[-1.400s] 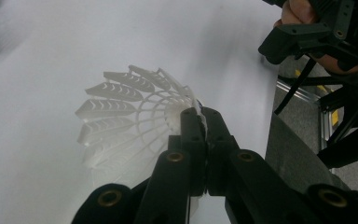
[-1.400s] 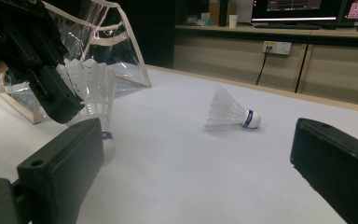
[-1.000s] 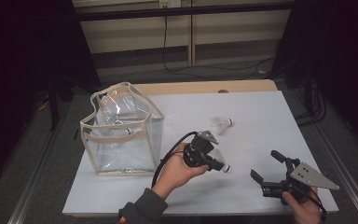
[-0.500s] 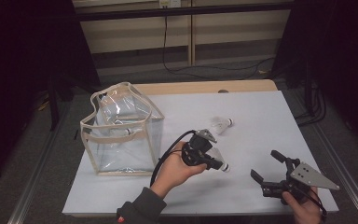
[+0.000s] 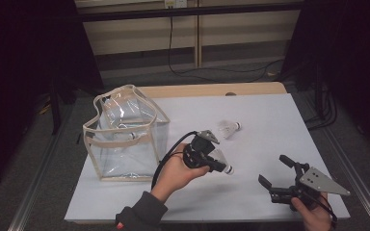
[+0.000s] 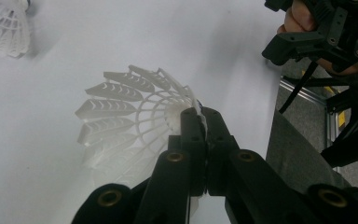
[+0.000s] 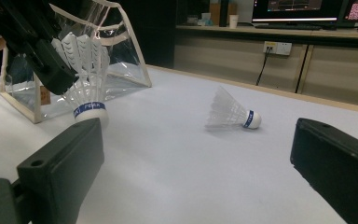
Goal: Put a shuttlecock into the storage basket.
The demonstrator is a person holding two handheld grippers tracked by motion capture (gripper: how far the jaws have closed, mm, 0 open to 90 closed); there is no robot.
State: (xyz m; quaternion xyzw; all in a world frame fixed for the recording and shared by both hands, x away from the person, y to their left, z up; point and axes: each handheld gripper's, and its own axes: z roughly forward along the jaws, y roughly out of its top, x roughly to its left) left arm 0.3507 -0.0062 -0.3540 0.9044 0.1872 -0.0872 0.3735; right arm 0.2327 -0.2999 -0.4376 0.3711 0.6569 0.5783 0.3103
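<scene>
Pinching a shuttlecock's (image 6: 135,121) skirt edge, left gripper (image 6: 200,119) clamped

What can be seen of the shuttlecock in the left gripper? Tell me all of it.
The shuttlecock is white with a slotted, plastic-looking skirt, a blue band with lettering and a rounded white cap. The left gripper is shut on the skirt's edge. In the right gripper view it hangs cap down, with the cap at or just above the white table; whether they touch I cannot tell. It is in front of the clear bag.
</scene>
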